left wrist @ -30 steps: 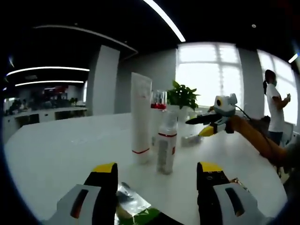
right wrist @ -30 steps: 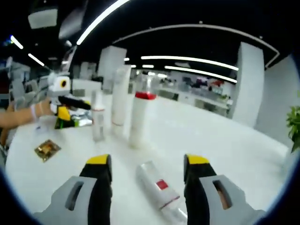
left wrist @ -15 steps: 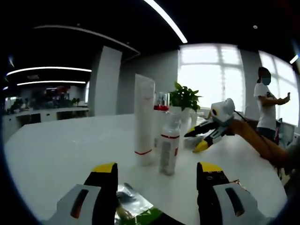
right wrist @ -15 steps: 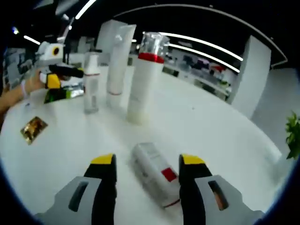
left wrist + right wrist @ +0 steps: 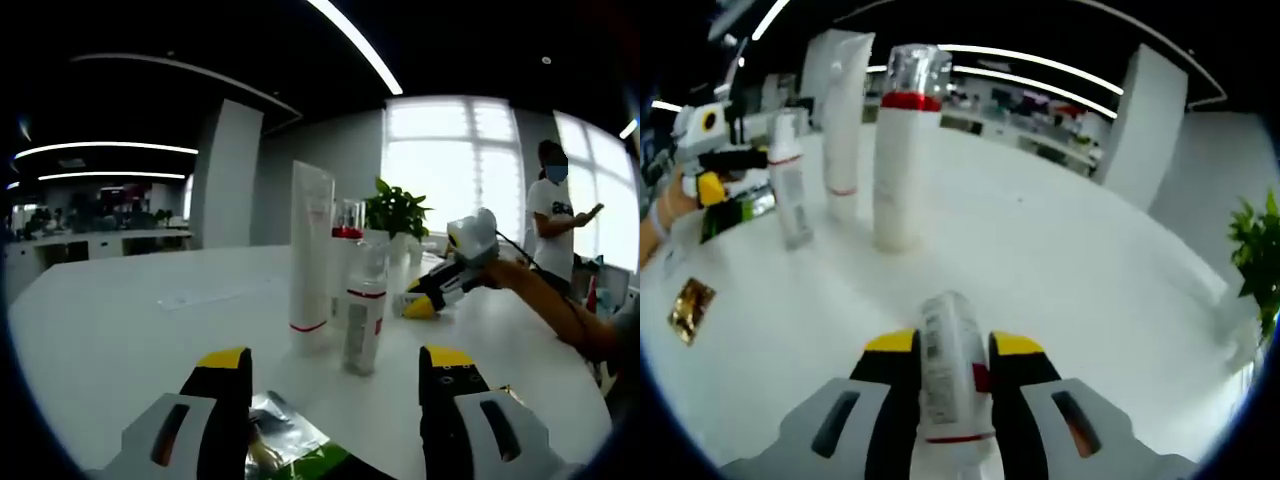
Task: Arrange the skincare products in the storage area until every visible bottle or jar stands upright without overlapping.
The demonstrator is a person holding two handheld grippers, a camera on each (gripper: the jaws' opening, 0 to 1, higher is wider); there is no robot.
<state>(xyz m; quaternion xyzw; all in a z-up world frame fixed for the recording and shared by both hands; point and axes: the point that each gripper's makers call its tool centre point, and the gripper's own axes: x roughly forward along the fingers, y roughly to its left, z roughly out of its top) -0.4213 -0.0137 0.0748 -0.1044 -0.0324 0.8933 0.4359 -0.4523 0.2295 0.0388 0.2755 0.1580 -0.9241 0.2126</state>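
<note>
Closing in from either side, the right gripper (image 5: 952, 352) is now pinching the fallen bottle (image 5: 946, 358), lying lengthwise between its jaws on the white table (image 5: 1090, 290), while the left gripper (image 5: 336, 365) is hanging wide open near the standing bottles.

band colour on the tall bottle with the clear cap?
Red, just under the clear cap of the tall bottle; clearest in the right gripper view.

A broad white counter (image 5: 1060, 260) carries an upright white tube (image 5: 843, 120), a red-banded bottle (image 5: 902, 150), a small clear bottle (image 5: 790, 185) and a gold sachet (image 5: 690, 305), all beyond the right tool (image 5: 952, 350).
</note>
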